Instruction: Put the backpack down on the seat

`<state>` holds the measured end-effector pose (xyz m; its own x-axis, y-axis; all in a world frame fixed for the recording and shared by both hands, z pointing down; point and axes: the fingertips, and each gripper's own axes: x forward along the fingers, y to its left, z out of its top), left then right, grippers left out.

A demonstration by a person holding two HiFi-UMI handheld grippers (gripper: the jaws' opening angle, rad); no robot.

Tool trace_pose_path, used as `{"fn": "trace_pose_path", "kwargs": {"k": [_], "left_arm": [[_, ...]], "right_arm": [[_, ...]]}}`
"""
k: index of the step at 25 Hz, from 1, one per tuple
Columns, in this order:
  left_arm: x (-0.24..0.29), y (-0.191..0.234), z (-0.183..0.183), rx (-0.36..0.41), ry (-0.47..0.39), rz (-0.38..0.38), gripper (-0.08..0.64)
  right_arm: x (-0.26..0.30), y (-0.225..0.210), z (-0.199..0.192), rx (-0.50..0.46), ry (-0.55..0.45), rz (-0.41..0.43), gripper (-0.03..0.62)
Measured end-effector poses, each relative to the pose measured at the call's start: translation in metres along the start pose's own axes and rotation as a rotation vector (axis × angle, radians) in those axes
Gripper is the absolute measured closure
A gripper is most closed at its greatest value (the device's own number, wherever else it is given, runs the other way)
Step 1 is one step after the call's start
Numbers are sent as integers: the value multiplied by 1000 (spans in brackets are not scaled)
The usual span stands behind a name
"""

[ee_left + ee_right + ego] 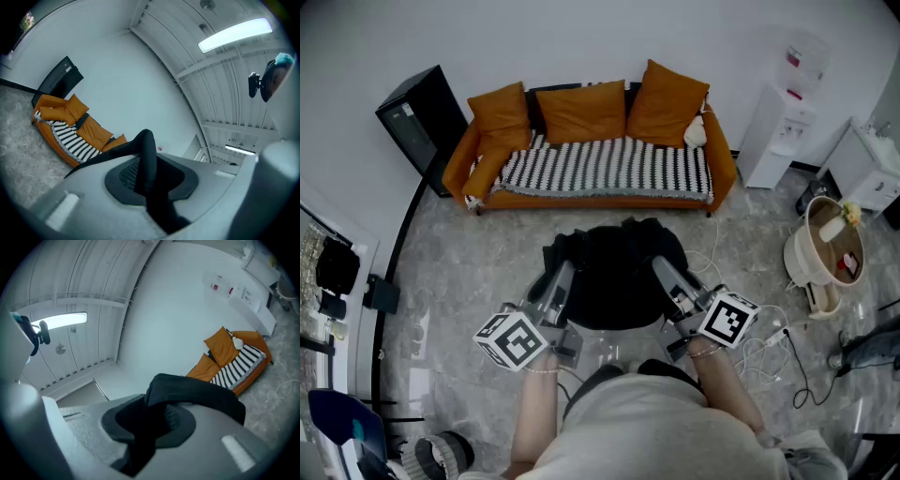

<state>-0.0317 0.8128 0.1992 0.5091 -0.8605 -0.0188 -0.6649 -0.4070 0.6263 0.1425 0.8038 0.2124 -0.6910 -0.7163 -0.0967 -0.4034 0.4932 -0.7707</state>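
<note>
The black matt cloth backpack is soft woven fabric; its strap looks smooth and dull. The left tongs and right tongs are grey matt plastic, faintly grainy, with dark ribbed rubber-like pads pressed on that fabric. The orange sofa has a smooth, slightly shiny leather-like skin, orange cloth cushions and a black-and-white striped woven cover. The grey marbled floor is polished and glossy.

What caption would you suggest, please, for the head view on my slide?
Left claw and right claw grip a black backpack in front of an orange sofa with a striped seat.
</note>
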Motion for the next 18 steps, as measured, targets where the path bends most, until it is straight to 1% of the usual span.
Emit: {"fn": "trace_pose_path", "kwargs": {"k": [3,6,11,14,16,18], "left_arm": [[1,0,-4,4,-3,-9,497],[1,1,-5,1,-8,-7,497],[-9,5,-3,8,-11,-8,497],[-14,5,-4,29,14,-39,497],[-16,4,-4,50,27,-64,497],[-16,6,-4,62,31,-73,497]], "right_arm": [[0,-2,-2,3,10,2,526],[0,-6,-3,-15,25,-3,526],[6,6,-18,-18,35,27,526],[11,11,-30,-27,48,41,526],[14,14,-37,-17,50,50,525],[17,11,-41,3,43,47,525]]}}
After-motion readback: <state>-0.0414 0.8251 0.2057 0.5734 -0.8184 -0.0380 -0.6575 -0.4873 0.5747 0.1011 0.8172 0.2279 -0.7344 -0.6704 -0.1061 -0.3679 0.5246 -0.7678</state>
